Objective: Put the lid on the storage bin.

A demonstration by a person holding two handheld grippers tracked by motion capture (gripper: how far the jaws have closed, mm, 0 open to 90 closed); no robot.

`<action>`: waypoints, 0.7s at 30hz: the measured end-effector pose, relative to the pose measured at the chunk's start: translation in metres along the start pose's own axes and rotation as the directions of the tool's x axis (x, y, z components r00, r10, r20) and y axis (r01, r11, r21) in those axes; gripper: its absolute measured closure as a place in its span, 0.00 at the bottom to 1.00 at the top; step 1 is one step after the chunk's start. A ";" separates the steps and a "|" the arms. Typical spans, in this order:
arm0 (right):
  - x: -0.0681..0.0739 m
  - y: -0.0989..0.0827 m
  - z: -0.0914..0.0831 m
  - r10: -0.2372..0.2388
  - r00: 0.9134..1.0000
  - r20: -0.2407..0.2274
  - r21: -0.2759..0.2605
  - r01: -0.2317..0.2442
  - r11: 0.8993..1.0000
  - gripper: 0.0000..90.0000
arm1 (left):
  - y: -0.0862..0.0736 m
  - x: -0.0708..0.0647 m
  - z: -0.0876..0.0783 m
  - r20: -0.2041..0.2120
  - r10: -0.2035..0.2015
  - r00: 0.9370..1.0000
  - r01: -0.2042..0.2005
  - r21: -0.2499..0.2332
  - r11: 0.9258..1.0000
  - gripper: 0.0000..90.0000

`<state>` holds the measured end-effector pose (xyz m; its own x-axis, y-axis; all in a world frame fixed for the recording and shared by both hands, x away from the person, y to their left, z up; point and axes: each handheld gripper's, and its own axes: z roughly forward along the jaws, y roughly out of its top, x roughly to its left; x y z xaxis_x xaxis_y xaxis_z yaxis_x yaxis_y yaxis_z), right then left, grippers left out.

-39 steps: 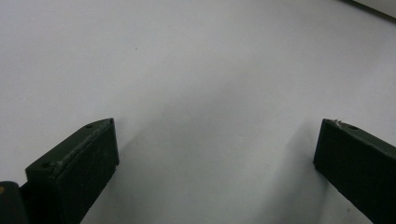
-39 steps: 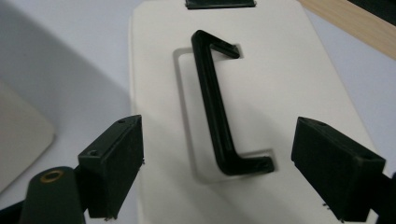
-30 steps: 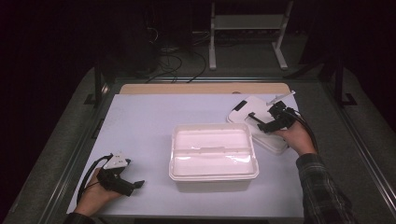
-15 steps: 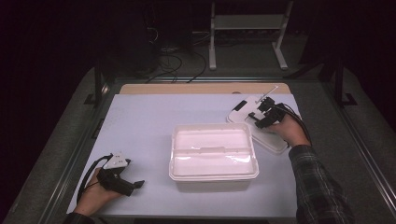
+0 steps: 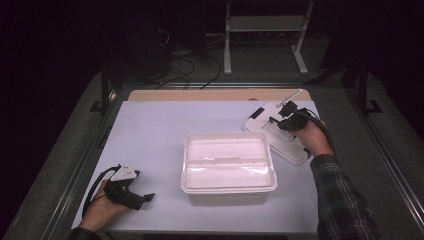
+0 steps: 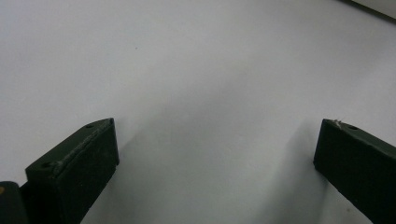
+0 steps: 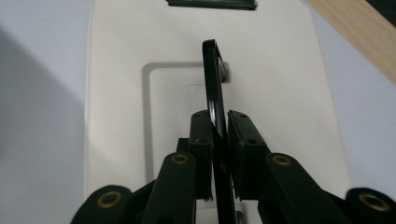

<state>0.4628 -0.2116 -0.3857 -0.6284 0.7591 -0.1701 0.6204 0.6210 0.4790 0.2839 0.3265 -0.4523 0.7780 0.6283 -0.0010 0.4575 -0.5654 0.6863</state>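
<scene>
A white open tub (image 5: 228,162) sits mid-table. To its right lies a flat white lid (image 5: 286,145), also in the right gripper view (image 7: 116,93) with a shallow rectangular recess. My right gripper (image 5: 285,119) hovers over that lid. Its jaws have just been closing and are now shut on a thin black slab (image 7: 215,88), which stands on edge between the pads (image 7: 201,135). Another small black piece (image 5: 257,113) lies at the lid's far end (image 7: 212,3). My left gripper (image 5: 142,199) rests at the near left, open over bare white table (image 6: 215,154).
The white mat (image 5: 160,130) covers the table, with a wooden strip (image 5: 200,95) along its far edge. Dark metal rails (image 5: 80,165) frame the sides. A white stand (image 5: 262,30) and cables are on the floor beyond.
The right gripper's jaws have closed onto the thin black slab over the lid, and the right hand shifted slightly. The left hand stayed put.
</scene>
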 end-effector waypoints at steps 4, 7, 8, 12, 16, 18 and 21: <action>-0.003 0.003 -0.004 -0.020 1.000 0.014 0.015 0.020 1.000 0.93 | 0.000 0.000 0.000 0.000 -0.001 1.000 0.001 0.000 1.000 0.00; -0.004 0.005 -0.008 -0.028 0.999 0.018 0.020 0.027 0.999 0.94 | 0.000 0.000 0.000 0.000 0.000 1.000 0.000 0.001 1.000 0.00; -0.005 0.005 -0.009 -0.025 0.999 0.020 0.018 0.025 1.000 0.94 | 0.000 0.000 0.000 0.000 0.001 1.000 -0.001 0.001 1.000 0.00; -0.010 0.003 -0.019 -0.011 1.000 0.018 0.000 0.011 1.000 0.94 | 0.000 0.000 0.000 0.000 0.001 1.000 -0.001 0.000 1.000 0.00; -0.015 0.003 -0.032 0.003 1.000 0.006 -0.024 -0.003 1.000 0.94 | 0.000 0.000 0.000 0.000 0.001 1.000 -0.001 0.000 1.000 0.00; -0.018 0.003 -0.039 0.010 1.000 -0.005 -0.034 -0.011 0.999 0.94 | 0.000 0.000 0.000 0.000 0.000 1.000 0.000 0.001 1.000 0.00; -0.020 0.004 -0.050 0.008 1.000 -0.008 -0.039 -0.008 0.999 0.94 | 0.000 0.000 0.000 0.000 0.000 1.000 0.000 0.001 1.000 0.00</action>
<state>0.4540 -0.2345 -0.3371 -0.6272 0.7624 -0.1591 0.6071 0.6065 0.5134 0.2838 0.3266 -0.4523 0.7781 0.6282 -0.0012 0.4579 -0.5658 0.6858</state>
